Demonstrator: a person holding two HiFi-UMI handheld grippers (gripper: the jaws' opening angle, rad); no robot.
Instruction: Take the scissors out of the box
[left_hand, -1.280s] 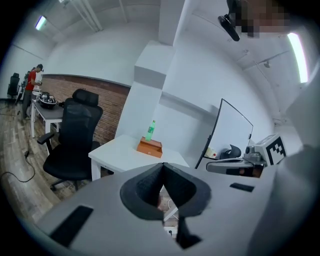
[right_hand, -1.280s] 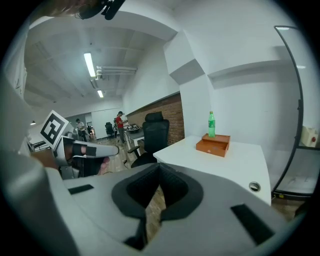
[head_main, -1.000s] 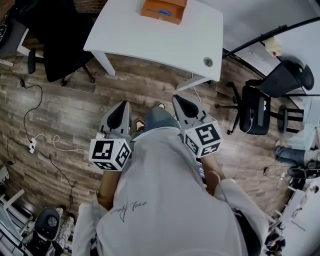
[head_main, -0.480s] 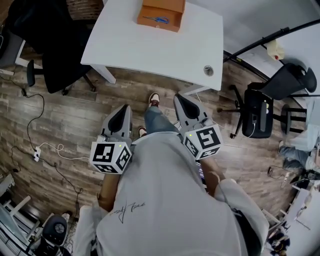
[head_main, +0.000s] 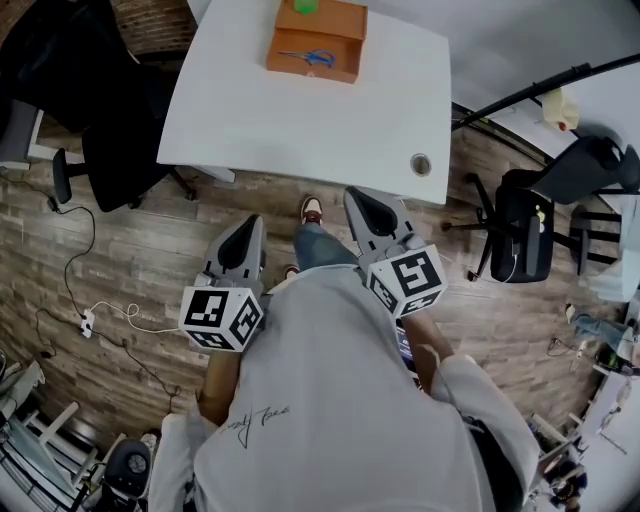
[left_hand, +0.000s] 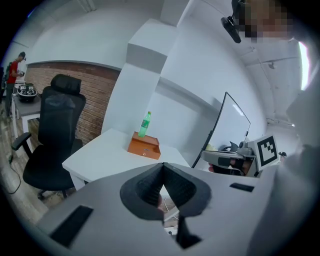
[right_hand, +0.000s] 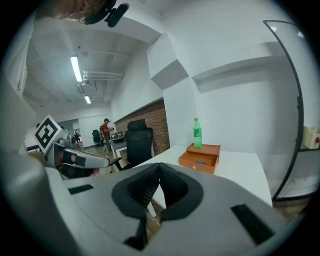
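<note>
Left tool (head_main: 246, 224) has its jaws pressed together with nothing between them, and its own view shows the ribbed pads (left_hand: 150, 184) meeting at the tip. Right tool (head_main: 358, 196) is the same, jaws closed flat on each other and empty, which its own view (right_hand: 160, 166) confirms. In the head view both tools sit low in front of the person's body, over the wooden floor (head_main: 130, 260). The left one is at about 8 o'clock from the picture's middle and the right one at about 3 o'clock, and both point toward 12 o'clock. Each is well apart from the white counter (head_main: 300, 125).

An orange box (head_main: 318, 30) stands on the counter at 12 o'clock, near its far edge. Blue-handled scissors (head_main: 308, 57) lie inside the box, in the open compartment on its near side, untouched. A green bottle (right_hand: 197, 132) stands upright at the far side of the box; whether it rests on the box or behind it is not clear.

A round cable hole (head_main: 421, 164) sits in the counter's corner at 2 o'clock. One black office chair (head_main: 105, 95) stands at 10 o'clock beside the counter, and another chair (head_main: 560, 175) at 3 o'clock. The person's shoe (head_main: 312, 210) shows between the two tools
</note>
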